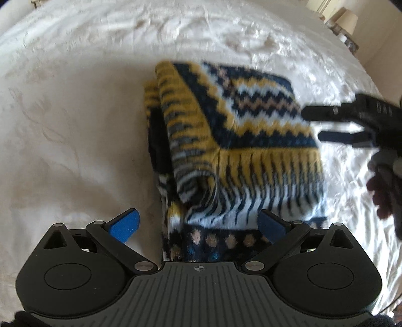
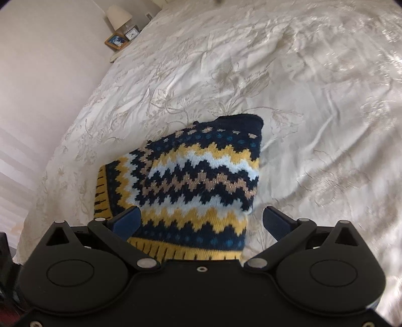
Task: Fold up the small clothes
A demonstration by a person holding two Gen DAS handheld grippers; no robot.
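A small knitted sweater (image 1: pixel 226 140) with navy, yellow, white and tan zigzag bands lies folded into a compact bundle on the cream floral-embroidered bedspread (image 1: pixel 75 125) of the bed. The left tool (image 1: pixel 198 223) hovers at the sweater's near edge, its blue-padded fingers spread apart with nothing between them. The right tool (image 2: pixel 201 221) sits over the sweater's yellow ribbed hem, fingers likewise wide apart, gripping nothing. At the far left, a cream lamp (image 2: pixel 119 15), a small clock (image 2: pixel 132 32) and a wooden picture frame (image 2: pixel 116 40) stand beside the bed.
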